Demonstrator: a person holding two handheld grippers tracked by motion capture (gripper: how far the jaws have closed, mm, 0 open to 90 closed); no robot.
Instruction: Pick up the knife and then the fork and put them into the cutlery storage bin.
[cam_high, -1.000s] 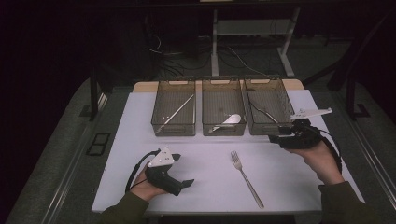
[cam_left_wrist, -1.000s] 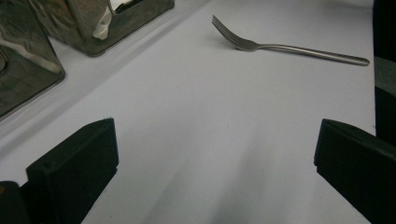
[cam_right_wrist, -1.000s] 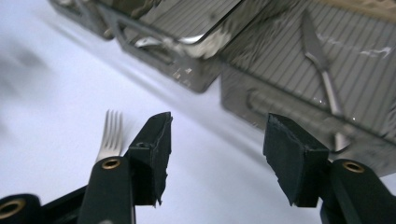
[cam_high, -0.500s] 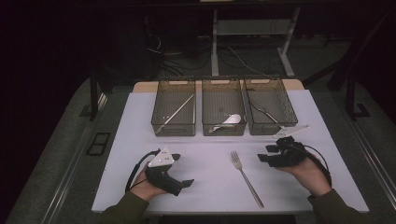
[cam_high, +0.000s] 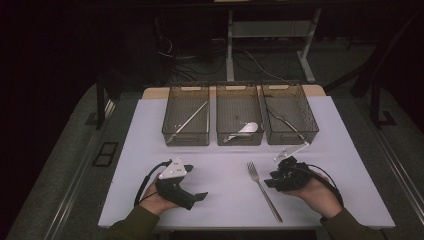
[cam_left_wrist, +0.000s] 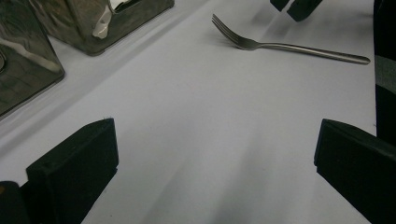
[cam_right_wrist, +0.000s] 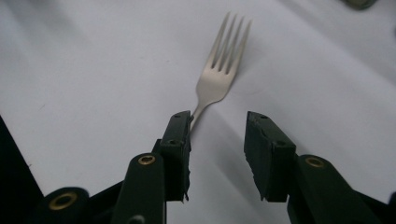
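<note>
Dark room, grey floor (cam_high: 60, 165), white table (cam_high: 220, 160), metal desk frame (cam_high: 230, 45) behind, tangled cables (cam_high: 175, 55)

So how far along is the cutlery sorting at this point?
Done: each of the three bins holds one utensil, a white spoon in the middle one. In hand: the right claw, jaws just closing, is at the fork on the mat, its handle running under one jaw, not yet gripped. The left claw rests open. Left: gripping, lifting and binning the fork.
</note>
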